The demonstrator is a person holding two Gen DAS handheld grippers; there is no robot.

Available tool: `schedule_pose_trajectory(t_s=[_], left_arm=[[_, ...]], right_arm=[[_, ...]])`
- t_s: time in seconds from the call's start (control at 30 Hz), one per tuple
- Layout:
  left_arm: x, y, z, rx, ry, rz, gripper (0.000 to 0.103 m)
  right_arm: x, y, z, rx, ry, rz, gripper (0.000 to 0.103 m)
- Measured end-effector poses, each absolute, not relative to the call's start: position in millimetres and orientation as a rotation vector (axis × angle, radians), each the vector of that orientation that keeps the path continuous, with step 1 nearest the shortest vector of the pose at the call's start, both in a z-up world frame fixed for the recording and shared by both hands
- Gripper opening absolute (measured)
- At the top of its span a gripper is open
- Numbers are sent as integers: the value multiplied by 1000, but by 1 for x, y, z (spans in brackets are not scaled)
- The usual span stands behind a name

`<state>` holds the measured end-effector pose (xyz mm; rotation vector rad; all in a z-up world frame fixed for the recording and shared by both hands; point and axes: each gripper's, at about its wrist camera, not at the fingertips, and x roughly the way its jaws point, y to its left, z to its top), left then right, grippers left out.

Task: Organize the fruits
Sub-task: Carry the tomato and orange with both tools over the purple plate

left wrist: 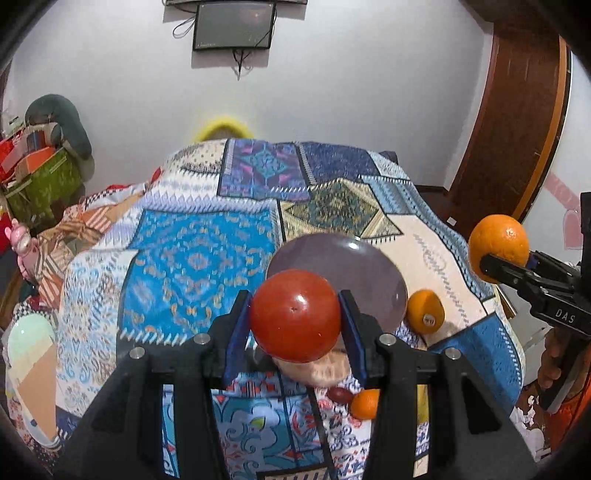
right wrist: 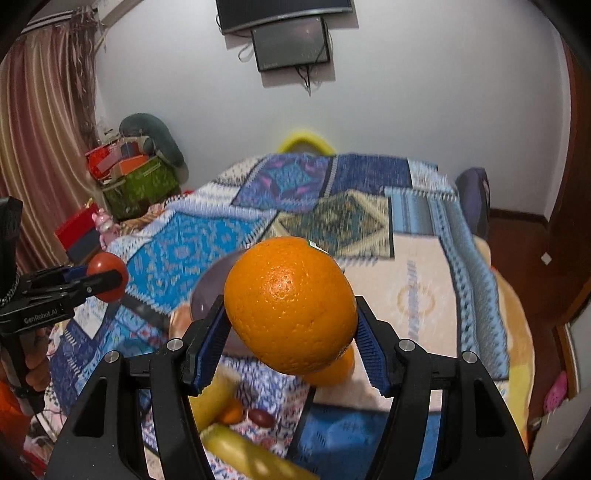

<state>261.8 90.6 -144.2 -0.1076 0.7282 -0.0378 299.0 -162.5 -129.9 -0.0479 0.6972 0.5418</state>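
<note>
Landmark: bed with patchwork quilt (right wrist: pixel 369 206), blues, cream and teal panels, filling the middle of both wrist views.

- Wall (right wrist: pixel 406 92) behind the bed: plain white, evenly lit.
- High on that wall, above the bed's far end: dark wall screen (left wrist: pixel 234 24), cables dangling below it.
- Just beyond the bed's far edge: yellow curved object (right wrist: pixel 304 142), partly hidden.
- Left of the bed: striped reddish-pink curtain (right wrist: pixel 40 129); beside it a green patterned box (right wrist: pixel 142 186) heaped with red and orange items, a grey-green cushion (right wrist: pixel 162 138) on top.
- Right of the bed: brown wooden door frame (left wrist: pixel 517 122); dark reddish-brown floor (right wrist: pixel 517 229) with matching skirting.
</note>
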Motion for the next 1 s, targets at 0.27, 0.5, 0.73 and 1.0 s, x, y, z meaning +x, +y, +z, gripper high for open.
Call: schedule_pose_trajectory(t_s=[0.27,0.5,0.73,1.0], left_arm=[[287,88,-142,-86,724,-37,46],[312,91,-153,-77,735,-28,46],[339,95,-169,-77,759,-24,46],[375,101,-192,-68,810,-23,46]], right_arm=[[322,-147,-116,-81,643,545,61],[346,-133,-120,-87,648,558,61],[376,-121,-136,-99,685,550,61],[408,-111,-160,-120,747,515,61]])
